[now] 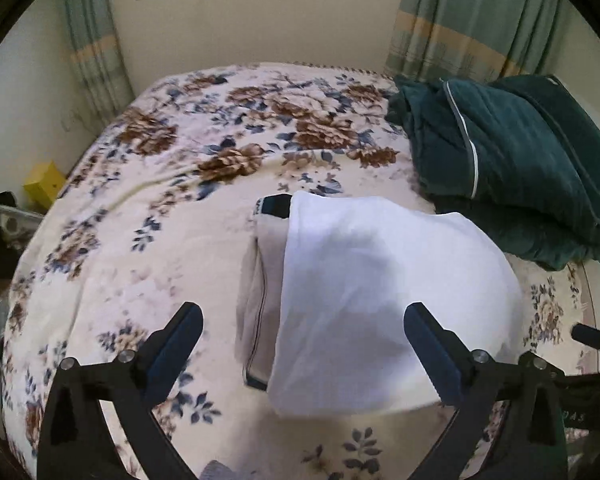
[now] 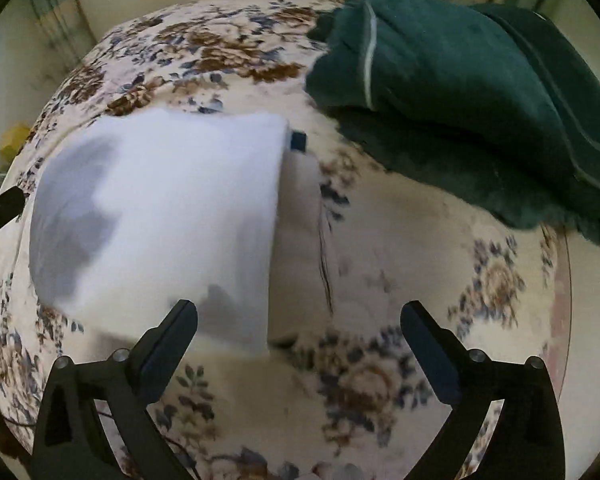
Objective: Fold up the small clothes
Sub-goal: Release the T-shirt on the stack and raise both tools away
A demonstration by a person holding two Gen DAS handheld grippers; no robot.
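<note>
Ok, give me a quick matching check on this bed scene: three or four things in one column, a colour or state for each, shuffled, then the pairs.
Things:
1. white garment
2. folded blanket
3. bedspread
4. left gripper

States:
A. dark green, piled at the bed's far right
B. jaws wide open, nothing between the pads
C. floral, brown and blue
D. lying over a beige cloth

Pairs: 1-D, 2-A, 3-C, 4-B

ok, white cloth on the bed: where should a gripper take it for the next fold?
Probably the near hem of the white cloth, at its corners, coming from above on the near side. It lies flat on the floral blanket, overlapping a beige garment, so only edges give the gripper purchase. Left gripper and right gripper are both open and hold nothing.
</note>
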